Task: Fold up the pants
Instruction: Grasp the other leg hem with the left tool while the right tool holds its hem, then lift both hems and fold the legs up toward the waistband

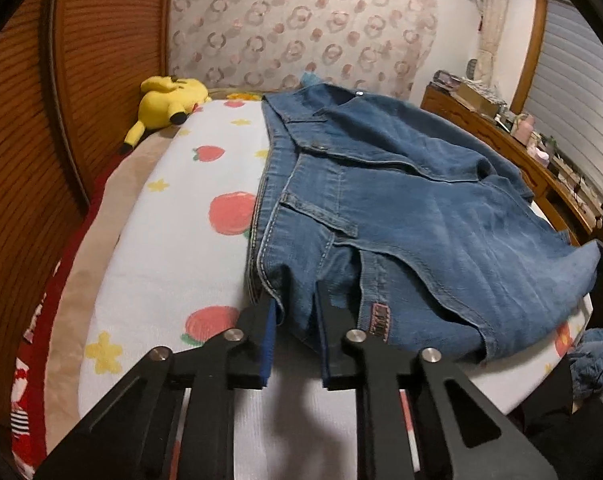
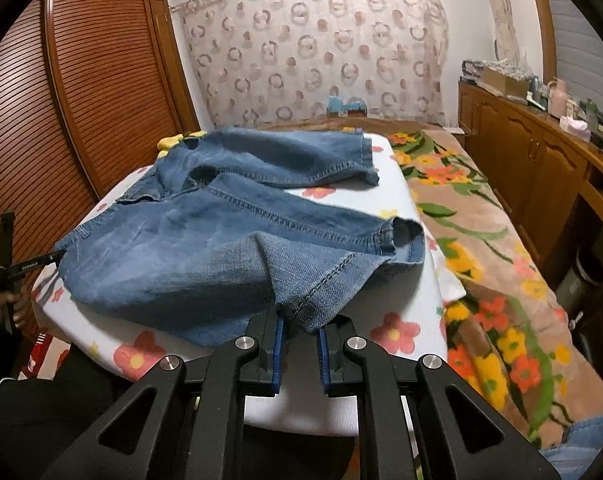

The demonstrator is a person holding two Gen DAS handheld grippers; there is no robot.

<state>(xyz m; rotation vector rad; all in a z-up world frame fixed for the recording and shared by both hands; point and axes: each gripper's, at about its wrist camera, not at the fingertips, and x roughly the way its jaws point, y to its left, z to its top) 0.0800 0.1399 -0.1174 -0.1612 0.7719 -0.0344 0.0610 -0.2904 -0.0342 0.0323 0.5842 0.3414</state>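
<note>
Blue denim jeans [image 1: 401, 208] lie spread on a white fruit-and-flower print pad [image 1: 173, 248] atop the bed, waistband toward the wardrobe side, legs running away toward the floral blanket [image 2: 501, 264].

Left gripper [image 1: 295, 312] sits at the near waistband corner of the jeans. Its fingers [image 1: 267, 320] are spread, w/ denim lying in the gap between them; fabric touches the inner faces but isn't clamped as far as the left wrist view shows.

Right gripper [image 2: 299, 326] is at the near edge of the jeans, at a leg hem fold hanging off the pile. Its fingers [image 2: 275, 340] are apart, blue pads visible, w/ the hem tip dipping into the gap; not pinched.

In the right wrist view, the left gripper shows as a thin black frame at the jeans' far-left corner, held by a hand [image 2: 5, 304].

One jeans leg is folded back over the other near the hem; the 2nd leg lies further off, across the pad toward the curtain [image 2: 321, 52].

Yellow plush toy [image 1: 169, 100] rests beyond the jeans' waistband, near the wood louvered wardrobe [image 1: 29, 140]. Wood cabinet [image 2: 541, 168] w/ clutter on top stands beyond the blanket.
</note>
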